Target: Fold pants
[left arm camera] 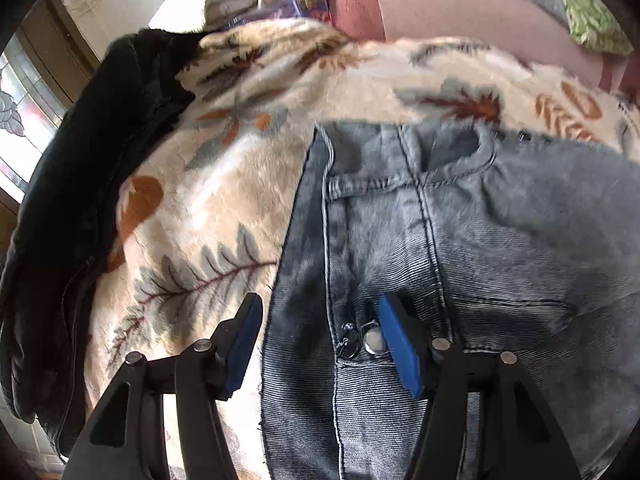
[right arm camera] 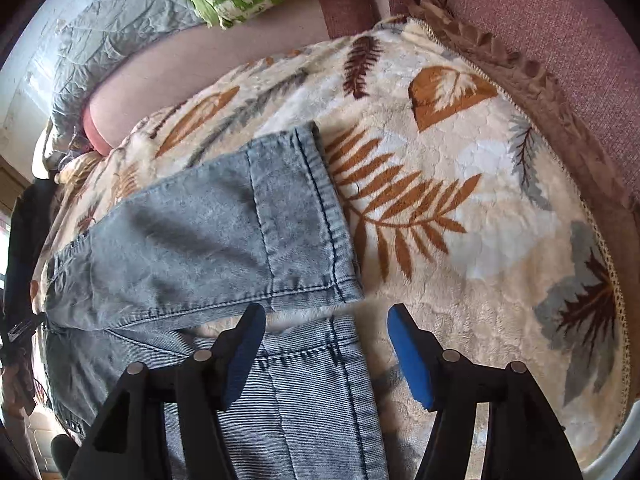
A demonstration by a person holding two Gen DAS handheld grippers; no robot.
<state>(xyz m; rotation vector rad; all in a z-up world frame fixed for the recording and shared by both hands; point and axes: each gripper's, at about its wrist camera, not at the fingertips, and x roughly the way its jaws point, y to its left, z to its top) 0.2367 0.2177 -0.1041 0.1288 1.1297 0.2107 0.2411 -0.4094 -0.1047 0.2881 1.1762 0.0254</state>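
Lying under both open claws – pants [left arm camera: 460,240], left claw [left arm camera: 320,344], right claw [right arm camera: 326,350]

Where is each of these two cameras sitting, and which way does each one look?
Left wrist view: sits on the left gripper, looking steeply down at the waist of the faded grey-blue denim jeans; only its open, blue-padded black fingers show.
Right wrist view: sits on the right gripper, looking steeply down at the jeans' leg hems; only its open fingers show.
Shared: the jeans and the cream fleece blanket with leaf print.
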